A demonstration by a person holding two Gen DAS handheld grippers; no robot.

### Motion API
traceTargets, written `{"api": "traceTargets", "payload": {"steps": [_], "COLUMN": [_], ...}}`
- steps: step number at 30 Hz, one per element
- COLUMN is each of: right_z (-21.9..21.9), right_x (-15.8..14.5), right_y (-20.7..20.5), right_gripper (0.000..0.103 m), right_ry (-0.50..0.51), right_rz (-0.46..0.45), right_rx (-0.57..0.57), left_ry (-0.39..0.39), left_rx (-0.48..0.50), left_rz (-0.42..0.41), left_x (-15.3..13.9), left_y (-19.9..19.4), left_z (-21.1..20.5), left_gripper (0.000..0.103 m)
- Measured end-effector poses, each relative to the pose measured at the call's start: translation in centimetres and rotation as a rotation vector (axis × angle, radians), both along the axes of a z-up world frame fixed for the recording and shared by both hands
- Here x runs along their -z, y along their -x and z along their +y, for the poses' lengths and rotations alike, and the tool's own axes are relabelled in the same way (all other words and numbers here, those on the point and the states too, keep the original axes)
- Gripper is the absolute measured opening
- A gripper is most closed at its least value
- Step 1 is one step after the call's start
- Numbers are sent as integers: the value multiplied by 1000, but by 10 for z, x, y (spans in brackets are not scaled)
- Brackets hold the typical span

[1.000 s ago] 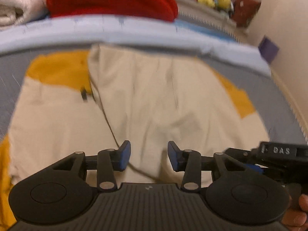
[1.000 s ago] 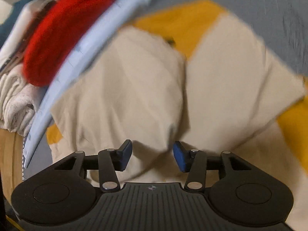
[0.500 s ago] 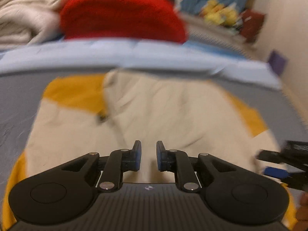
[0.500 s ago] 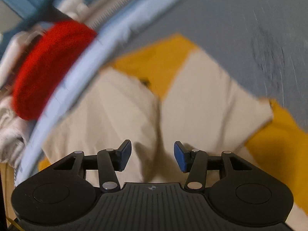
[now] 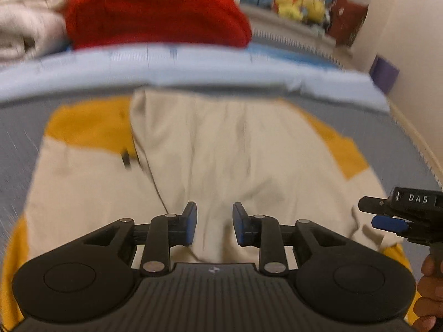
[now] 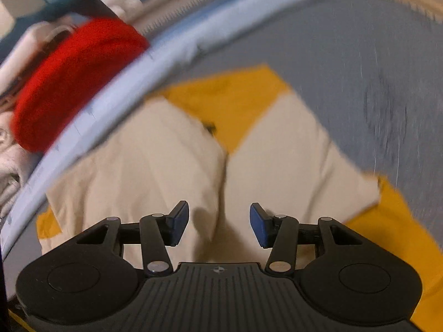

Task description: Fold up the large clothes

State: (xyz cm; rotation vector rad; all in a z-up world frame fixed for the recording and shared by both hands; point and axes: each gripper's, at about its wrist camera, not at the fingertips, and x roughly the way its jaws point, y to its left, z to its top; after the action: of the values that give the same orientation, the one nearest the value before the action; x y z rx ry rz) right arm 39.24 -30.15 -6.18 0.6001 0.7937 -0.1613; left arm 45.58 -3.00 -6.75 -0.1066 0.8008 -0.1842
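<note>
A cream and mustard-yellow garment lies spread on a grey bed surface, with cream panels folded over the yellow parts. My left gripper hovers above its near middle; its jaws are opening and nothing is between them. In the right wrist view the same garment shows a seam between two cream flaps. My right gripper hangs over that seam, open and empty. The right gripper also shows at the right edge of the left wrist view, held by a hand.
A light blue sheet edge runs behind the garment. Beyond it lie a red knit bundle and a cream towel pile. Yellow plush toys sit at the far back, a pale wall on the right.
The left jaws narrowed, then widened again with nothing in them. Both grippers rose a little above the garment. The right view turned, so more grey bed shows on its right.
</note>
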Motion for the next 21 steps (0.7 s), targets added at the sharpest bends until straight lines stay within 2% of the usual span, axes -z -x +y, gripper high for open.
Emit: {"api": "traceTargets", "payload": {"steps": [6,8,12,15,17,21], "right_z": [9,6,-2,-8,-12,-22], "right_x": [-42,-59,-98,-133,-154,-189], "right_y": [18,26,59,100,133,214], "right_gripper": [51,51,51,51,51,51], "right_ry": [54,68,91,117,131,143], "right_rz": [-245,-319,-443,-562,-632,-699], "right_rx": [-66,-100,-154,-208,-248,-230], "left_ry": [-17,-20,-35,-52,-56,-43], "left_rx": [-44,-39,-3,4,-28,-54], "left_rz": [-129,-176,-279,-350,-376,-398], "left_x": [-37,-55,-92,-125,-147,-184], "left_y": [18,34,69,111,148,231], "left_z": [12,18,29,40,50,68], "left_gripper": [32,40,41,41,43,44]}}
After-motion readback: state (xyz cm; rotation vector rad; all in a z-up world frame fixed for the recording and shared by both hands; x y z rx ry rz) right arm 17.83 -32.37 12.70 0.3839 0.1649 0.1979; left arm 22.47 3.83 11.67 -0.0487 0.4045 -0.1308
